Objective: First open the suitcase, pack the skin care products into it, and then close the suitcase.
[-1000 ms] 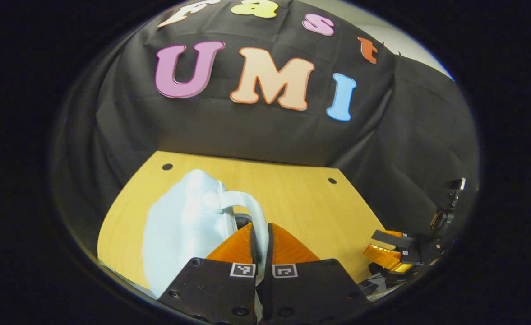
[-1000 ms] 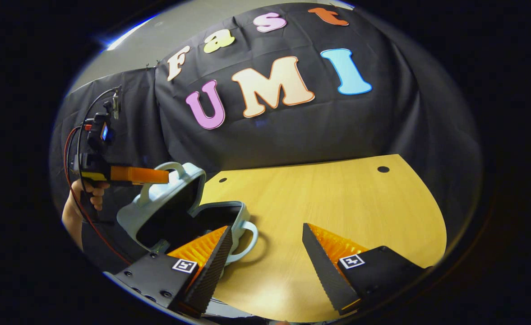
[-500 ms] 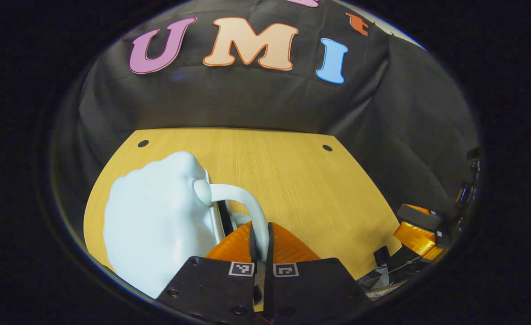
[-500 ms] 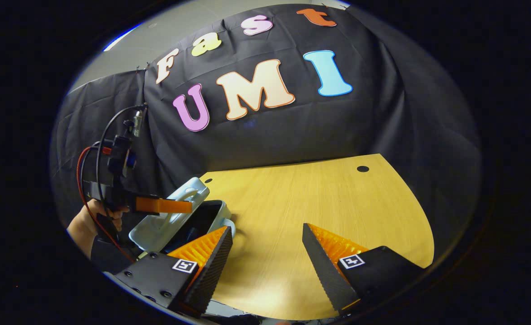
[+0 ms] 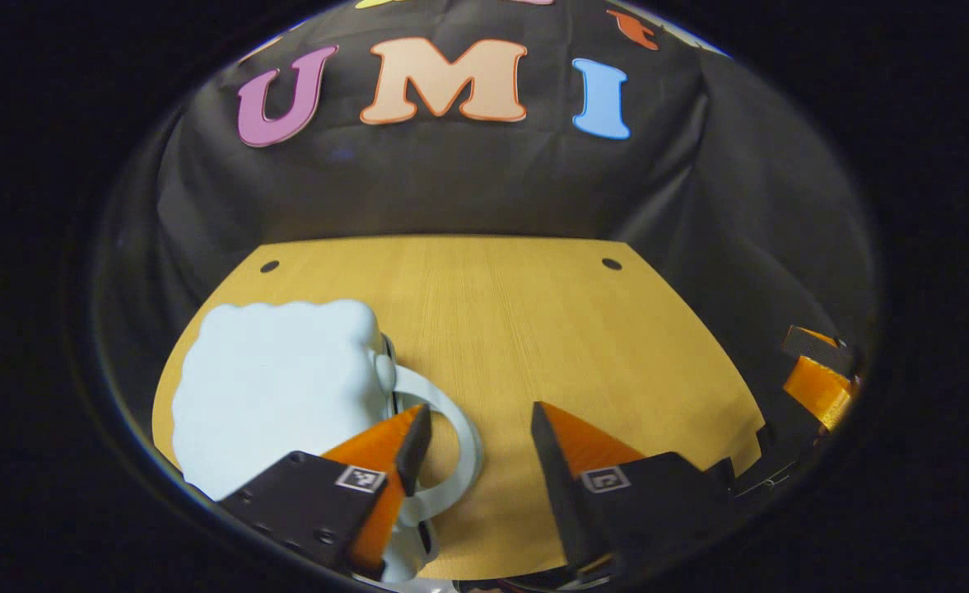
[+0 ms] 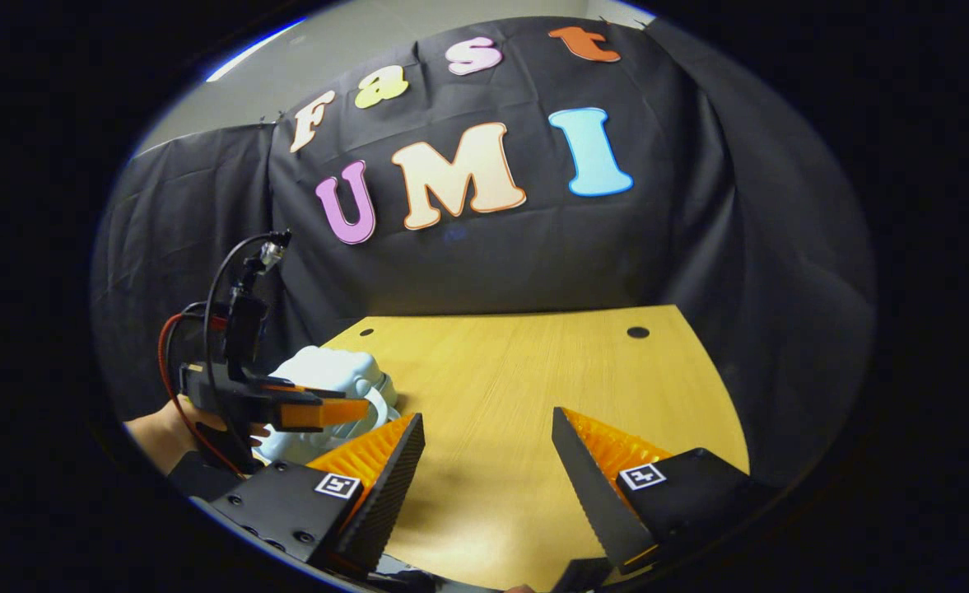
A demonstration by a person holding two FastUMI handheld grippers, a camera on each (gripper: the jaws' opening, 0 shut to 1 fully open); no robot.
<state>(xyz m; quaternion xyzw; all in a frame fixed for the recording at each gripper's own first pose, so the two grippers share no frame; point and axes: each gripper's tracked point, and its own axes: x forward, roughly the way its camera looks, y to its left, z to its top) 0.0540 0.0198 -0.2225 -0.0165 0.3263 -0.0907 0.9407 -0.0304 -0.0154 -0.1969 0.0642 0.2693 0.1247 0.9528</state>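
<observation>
Currently on the bench, item by item. Suitcase [image 5: 274, 387]: a small pale blue case with a bumpy shell, lying closed and flat on the wooden table [image 5: 533, 329], sitting at the near left part of the tabletop in the left gripper view; its looped handle [image 5: 459, 445] is sticking out to the right, resting on the wood. Left gripper [image 5: 476, 432]: its fingers are standing well apart, gripping nothing; one finger [image 5: 393, 449] is hovering over the loop of the handle, the other is hanging over bare wood to the right of it. Whether the finger is touching the handle cannot be told. Right gripper [image 6: 488, 445]: fingers also spread wide with nothing between them, pointing over the near middle of the table. In the right gripper view the left gripper [image 6: 328, 412] is appearing farther off at the left, held by a hand [image 6: 163, 428] with red and black cables looping up from its body, its fingers reaching across the front of the suitcase [image 6: 328, 375]. In the left gripper view the right gripper [image 5: 813, 379] is showing at the far right edge, beyond the table's corner. Table: two small dark holes [image 5: 612, 264] are sitting near its far corners. Black cloth [image 5: 468, 181] is hanging behind the table as the back wall
</observation>
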